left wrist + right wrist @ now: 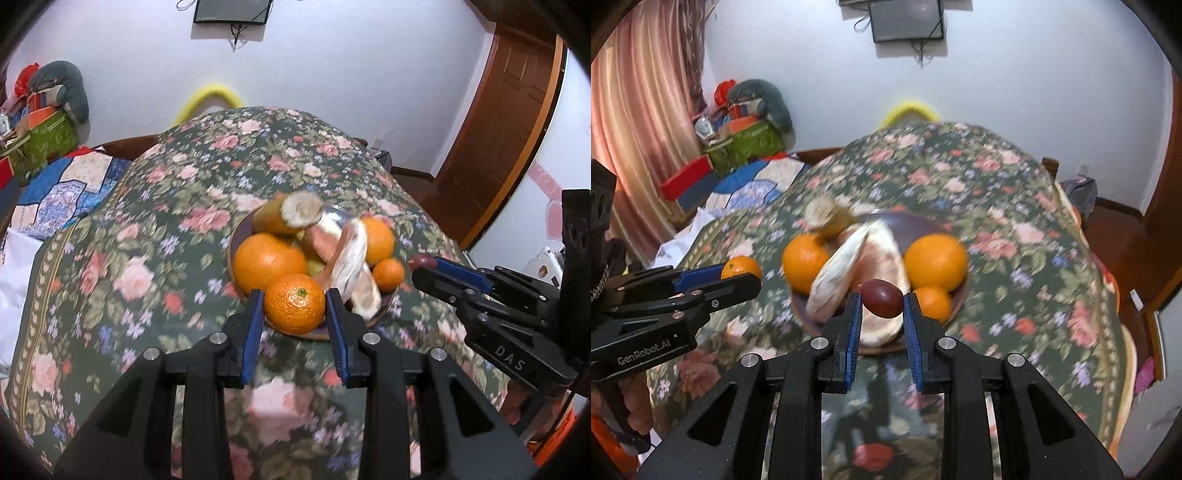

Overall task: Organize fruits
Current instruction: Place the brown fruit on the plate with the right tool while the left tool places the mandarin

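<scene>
A dark round bowl (pixel 317 334) sits on the floral cloth and holds several oranges, pale peels and a cut yellow fruit (pixel 288 214). My left gripper (pixel 294 303) is shut on a mandarin (pixel 294 308) at the bowl's near rim. My right gripper (pixel 881 300) is shut on a small dark red fruit (pixel 881 298) above the bowl's near side. In the left wrist view the right gripper (pixel 424 264) comes in from the right with the red fruit (pixel 423 261). In the right wrist view the left gripper (pixel 738 275) holds the mandarin (pixel 740 267) at the left.
The bowl (pixel 886 218) rests on a table under a green floral cloth (pixel 166 221). Boxes and a grey cushion (pixel 66 88) are stacked at the far left, beside a quilt (pixel 66 192). A wooden door (pixel 509 110) stands at the right. A screen (pixel 907 20) hangs on the wall.
</scene>
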### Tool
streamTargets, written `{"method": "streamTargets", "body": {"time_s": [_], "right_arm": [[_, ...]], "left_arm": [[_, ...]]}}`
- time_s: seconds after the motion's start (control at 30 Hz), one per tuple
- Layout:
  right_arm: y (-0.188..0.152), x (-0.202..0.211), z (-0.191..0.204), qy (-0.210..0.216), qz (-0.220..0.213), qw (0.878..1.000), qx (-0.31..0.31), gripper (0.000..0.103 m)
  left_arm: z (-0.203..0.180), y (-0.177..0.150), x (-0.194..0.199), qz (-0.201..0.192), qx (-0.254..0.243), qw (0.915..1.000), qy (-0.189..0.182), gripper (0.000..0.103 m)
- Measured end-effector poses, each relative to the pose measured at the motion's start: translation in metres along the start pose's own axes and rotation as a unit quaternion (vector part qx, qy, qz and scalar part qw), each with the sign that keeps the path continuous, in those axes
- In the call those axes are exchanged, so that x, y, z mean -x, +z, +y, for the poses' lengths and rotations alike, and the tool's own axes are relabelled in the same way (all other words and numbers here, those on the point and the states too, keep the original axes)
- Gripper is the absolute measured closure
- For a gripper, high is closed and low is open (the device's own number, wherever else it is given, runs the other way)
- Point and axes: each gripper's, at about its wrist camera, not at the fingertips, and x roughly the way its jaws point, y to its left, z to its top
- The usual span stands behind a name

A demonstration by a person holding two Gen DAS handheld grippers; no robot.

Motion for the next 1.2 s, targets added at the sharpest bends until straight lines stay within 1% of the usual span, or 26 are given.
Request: {"method": "streamTargets", "body": {"time_s": [0.17,0.27,0.37,0.47,0.63,0.83,0.97,1.07,1.2], "right_arm": [[0.012,0.002,-0.015,-0.003,-0.017,1.000,-0.001,0.082],[0.016,-0.005,-0.021,0.000,-0.019,1.000,-0.002,0.082],[0.017,-0.013,-0.023,0.004,-0.015,1.000,0.002,0.082],[0.014,-0.024,-0.023,0.009,-0.006,1.000,0.006,0.082],[0.011,-0.040,-0.026,0.015,0.009,1.000,0.009,0.082],[0.009,-0.053,-0.027,0.020,0.023,0.999,0.011,0.082],[0.007,-0.054,-0.026,0.019,0.022,0.999,0.016,0.082],[0.007,-0.054,-0.026,0.019,0.023,0.999,0.020,0.082],[0.007,-0.055,-0.027,0.025,0.026,0.999,0.016,0.081]], "left_arm": [[-0.011,0.020,-0.007,-0.011,-0.010,0.9999,-0.005,0.070],[-0.012,0.027,-0.018,-0.008,-0.010,0.9999,-0.002,0.070],[-0.010,0.028,-0.035,0.012,-0.005,0.9999,-0.011,0.070],[-0.010,0.027,-0.049,0.023,-0.004,0.9996,-0.013,0.070],[-0.008,0.029,-0.062,0.025,0.002,0.9996,-0.012,0.070],[-0.016,0.032,-0.067,0.017,-0.015,0.9998,0.001,0.070],[-0.018,0.033,-0.072,0.021,-0.017,0.9996,-0.003,0.070],[-0.019,0.033,-0.071,0.022,-0.018,0.9996,-0.002,0.066],[-0.017,0.033,-0.070,0.025,-0.010,0.9996,-0.012,0.061]]}}
